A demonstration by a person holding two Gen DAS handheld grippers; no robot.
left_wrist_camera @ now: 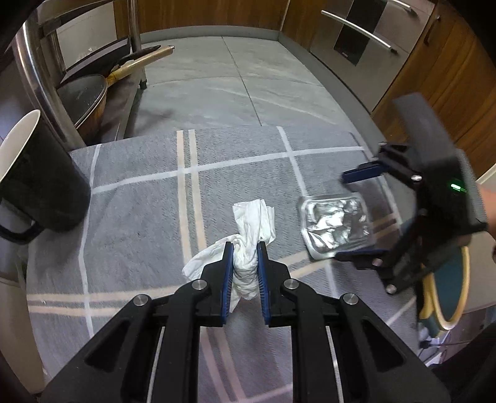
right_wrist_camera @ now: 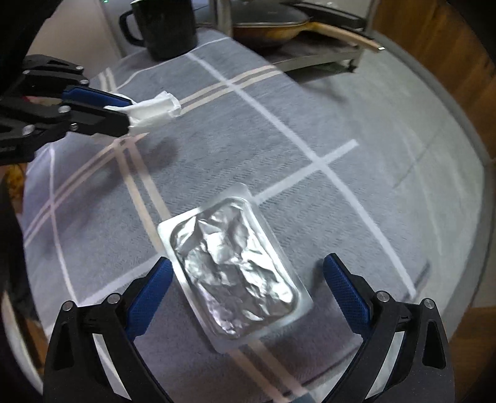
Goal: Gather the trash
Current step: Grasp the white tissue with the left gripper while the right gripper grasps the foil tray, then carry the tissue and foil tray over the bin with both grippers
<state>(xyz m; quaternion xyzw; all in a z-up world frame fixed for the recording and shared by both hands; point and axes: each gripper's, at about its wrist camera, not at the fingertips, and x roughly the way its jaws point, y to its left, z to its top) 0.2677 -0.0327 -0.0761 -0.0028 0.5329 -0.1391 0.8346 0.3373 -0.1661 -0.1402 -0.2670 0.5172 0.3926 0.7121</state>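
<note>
My left gripper [left_wrist_camera: 245, 251] is shut on a crumpled white tissue [left_wrist_camera: 252, 229] and holds it above the grey checked cloth [left_wrist_camera: 139, 217]; it also shows in the right wrist view [right_wrist_camera: 128, 113] with the tissue [right_wrist_camera: 155, 110] sticking out past the fingertips. A crushed silver foil tray [left_wrist_camera: 336, 224] lies flat on the cloth to the right of the tissue. My right gripper [right_wrist_camera: 248, 263] is open, its jaws wide on either side of the near end of the foil tray [right_wrist_camera: 235, 272], just above it. In the left wrist view the right gripper [left_wrist_camera: 348, 217] straddles the tray.
A black mug [left_wrist_camera: 40, 183] stands on the cloth at the left [right_wrist_camera: 170, 28]. Behind it a metal rack [left_wrist_camera: 46, 80] holds a lidded pan [right_wrist_camera: 272, 26] with a wooden handle. Grey countertop [left_wrist_camera: 232, 77] lies beyond the cloth, with wooden cabinets [left_wrist_camera: 449, 86] at the right.
</note>
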